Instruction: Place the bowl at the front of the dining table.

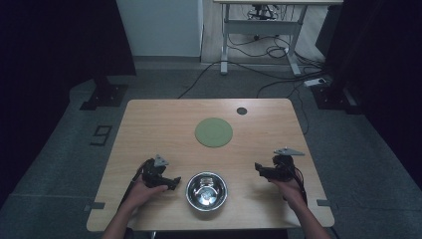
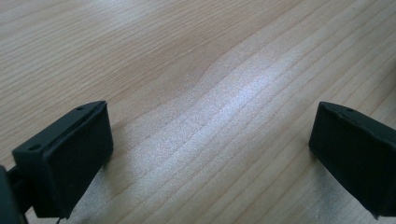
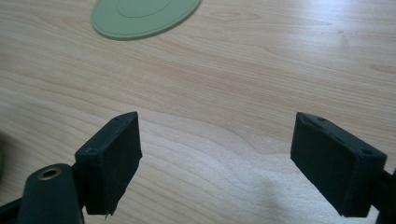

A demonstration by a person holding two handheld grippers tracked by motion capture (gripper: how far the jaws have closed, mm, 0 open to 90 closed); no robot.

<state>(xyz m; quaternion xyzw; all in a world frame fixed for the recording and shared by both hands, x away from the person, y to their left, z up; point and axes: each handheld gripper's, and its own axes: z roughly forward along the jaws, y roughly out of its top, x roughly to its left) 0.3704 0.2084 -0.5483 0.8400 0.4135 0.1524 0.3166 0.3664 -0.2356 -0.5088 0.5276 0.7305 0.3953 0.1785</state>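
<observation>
Start of work: your left gripper [image 1: 172,183] and right gripper [image 1: 259,168] rest on table [image 1: 149,124], jaws wide, empty. Steel bowl [image 1: 206,190] sits between them, untouched. Green mat [image 1: 213,132] ahead. Grasp and transfer remain.

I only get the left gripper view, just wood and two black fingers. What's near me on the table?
Observer: A shiny metal bowl sits just to the right of your left gripper.
Operator: Is anything in it?
Observer: It looks empty, but glare makes that hard to confirm.
Operator: What else is there?
Observer: A green round mat lies farther back, past the bowl.
Operator: And the other gripper?
Observer: The right gripper is open, holding nothing.
</observation>
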